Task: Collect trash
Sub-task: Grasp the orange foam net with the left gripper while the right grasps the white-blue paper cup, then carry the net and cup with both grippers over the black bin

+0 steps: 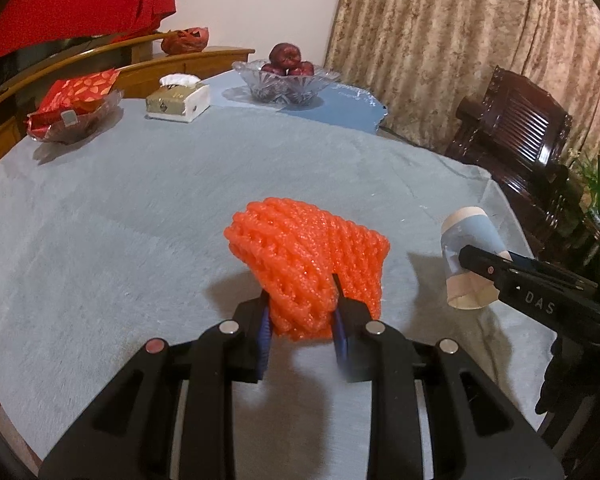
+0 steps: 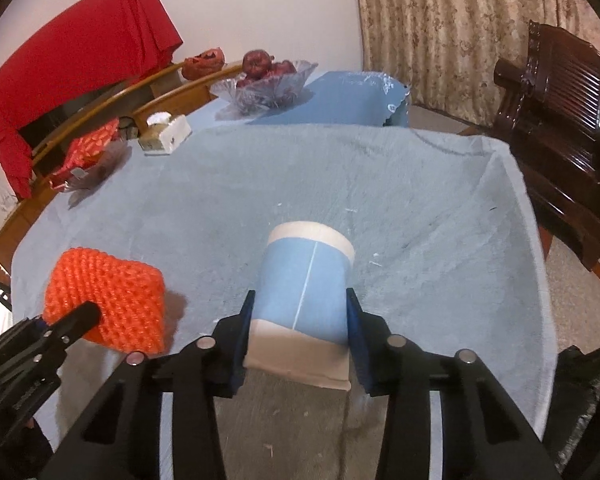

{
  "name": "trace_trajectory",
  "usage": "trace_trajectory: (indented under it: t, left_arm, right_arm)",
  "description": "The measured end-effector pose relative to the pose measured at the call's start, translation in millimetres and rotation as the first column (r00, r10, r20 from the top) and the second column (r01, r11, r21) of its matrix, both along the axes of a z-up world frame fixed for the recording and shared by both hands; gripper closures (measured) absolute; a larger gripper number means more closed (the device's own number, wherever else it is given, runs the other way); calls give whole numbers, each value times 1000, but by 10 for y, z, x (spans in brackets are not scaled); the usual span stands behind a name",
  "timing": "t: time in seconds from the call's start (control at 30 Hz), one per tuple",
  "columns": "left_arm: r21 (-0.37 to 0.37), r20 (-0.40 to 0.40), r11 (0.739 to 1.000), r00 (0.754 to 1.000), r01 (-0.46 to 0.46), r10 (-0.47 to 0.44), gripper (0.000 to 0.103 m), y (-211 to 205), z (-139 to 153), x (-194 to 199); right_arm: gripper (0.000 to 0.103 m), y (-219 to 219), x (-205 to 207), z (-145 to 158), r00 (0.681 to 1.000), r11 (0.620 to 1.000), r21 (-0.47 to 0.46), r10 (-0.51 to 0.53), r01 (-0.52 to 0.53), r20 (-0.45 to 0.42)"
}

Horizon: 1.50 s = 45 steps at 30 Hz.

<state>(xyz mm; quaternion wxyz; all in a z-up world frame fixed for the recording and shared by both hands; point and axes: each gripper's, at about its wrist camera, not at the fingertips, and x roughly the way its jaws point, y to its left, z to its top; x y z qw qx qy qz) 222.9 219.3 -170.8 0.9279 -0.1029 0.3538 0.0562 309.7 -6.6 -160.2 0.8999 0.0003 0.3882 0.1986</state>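
An orange foam fruit net (image 1: 308,244) is pinched between the blue pads of my left gripper (image 1: 300,292), which is shut on it just above the grey-blue tablecloth (image 1: 140,200). To its right is a blue and white paper cup (image 1: 468,232), with one black finger of my right gripper (image 1: 480,260) across it. In the right wrist view the cup (image 2: 304,268) fills the gap between my right gripper's (image 2: 300,304) pads, which touch both its sides, its open end toward the camera. The net (image 2: 108,292) and the left gripper (image 2: 88,312) show at the lower left.
At the far side of the table stand a glass bowl of red apples (image 1: 286,80), a tissue box (image 1: 178,98) and a glass dish of red packets (image 1: 74,108). A dark wooden chair (image 1: 520,140) stands off the right edge, in front of a curtain.
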Motion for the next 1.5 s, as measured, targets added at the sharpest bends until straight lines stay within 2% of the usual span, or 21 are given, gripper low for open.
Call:
trace_trajectory:
  t: [0.4,0.8,1.13,1.5]
  left_arm:
    - [34,68,998,996,61,-63,79,-473,420,-174]
    - [29,122,993,985,115,-118,79,-974,764,-416]
    - [27,148,980,969,195,-197,79,-1512,942,-659]
    - [11,166,955,941,296,-293,79,-2147,998,-857]
  right_arm:
    - [61,-329,-362,472,996,1000,18,-24,22,86]
    - [61,-758,-738,765,991,997,23,-70,67,117]
    - [61,-1317,-1117,999,978,989,62,-140,131,155]
    - [60,-1957,-1517,1088,961,977,47,-213,208,175]
